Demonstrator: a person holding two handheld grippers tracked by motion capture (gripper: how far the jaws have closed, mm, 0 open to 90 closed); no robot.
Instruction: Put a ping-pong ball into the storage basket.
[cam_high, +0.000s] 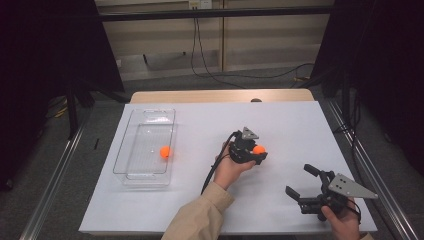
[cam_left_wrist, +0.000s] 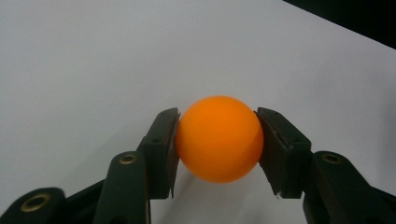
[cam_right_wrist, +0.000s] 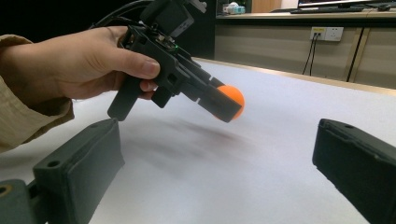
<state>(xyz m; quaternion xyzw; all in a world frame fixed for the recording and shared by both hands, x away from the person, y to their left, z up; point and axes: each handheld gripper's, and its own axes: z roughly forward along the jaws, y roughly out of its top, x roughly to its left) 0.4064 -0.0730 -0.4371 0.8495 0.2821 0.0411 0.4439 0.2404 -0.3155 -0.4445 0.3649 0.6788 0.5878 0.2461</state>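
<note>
White worktop, clear bin at its left with one ball inside: my left tool grips the orange ball mid-worktop, just above the surface. I should keep the squeeze steady — carry level, release low in the bin — while the right tool rests open.

A clear plastic tray sits at the left of the white surface — an orange ball lies inside it. Black cables trail across the floor beyond.
</note>
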